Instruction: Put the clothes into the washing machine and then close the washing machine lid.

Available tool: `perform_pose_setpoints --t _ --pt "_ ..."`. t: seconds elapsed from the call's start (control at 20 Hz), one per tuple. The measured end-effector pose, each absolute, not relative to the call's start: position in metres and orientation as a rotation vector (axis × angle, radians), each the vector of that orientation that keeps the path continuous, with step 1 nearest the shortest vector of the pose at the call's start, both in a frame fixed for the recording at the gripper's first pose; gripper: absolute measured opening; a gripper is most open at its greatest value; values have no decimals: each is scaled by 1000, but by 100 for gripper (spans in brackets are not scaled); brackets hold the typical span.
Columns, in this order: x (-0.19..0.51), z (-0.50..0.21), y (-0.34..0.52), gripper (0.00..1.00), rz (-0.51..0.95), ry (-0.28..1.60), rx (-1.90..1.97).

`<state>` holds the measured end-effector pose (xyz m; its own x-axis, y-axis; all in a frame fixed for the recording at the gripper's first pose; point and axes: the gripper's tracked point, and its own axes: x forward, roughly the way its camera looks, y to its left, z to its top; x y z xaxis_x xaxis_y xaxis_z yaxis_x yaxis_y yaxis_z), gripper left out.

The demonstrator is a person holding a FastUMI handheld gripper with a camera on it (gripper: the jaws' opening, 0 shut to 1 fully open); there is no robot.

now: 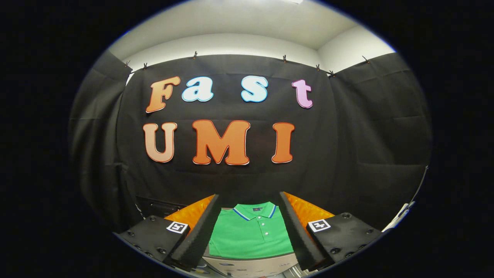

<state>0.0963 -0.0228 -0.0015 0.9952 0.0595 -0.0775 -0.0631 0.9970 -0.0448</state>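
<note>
Gripper (pixel 249 200) wide open, green polo shirt (pixel 251 235) seen between fingers, not held.

Fingers spread apart w/ nothing pinched; shirt lies folded flat, collar w/ blue-white trim toward booth wall, buttons down the front. It rests on top of a pale box-like surface (pixel 251 265), front edge just visible under shirt hem; can't tell if that's the washer or its lid. Black cloth wall (pixel 366 154) hangs beyond shirt. Shirt sits on, not in, any container.
</note>
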Motion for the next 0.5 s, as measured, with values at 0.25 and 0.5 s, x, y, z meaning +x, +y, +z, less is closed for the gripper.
perform_pose_setpoints --t 0.25,0.5 --pt "150 -41 -50 97 48 166 -24" --pt "207 -113 -72 98 51 342 -25"
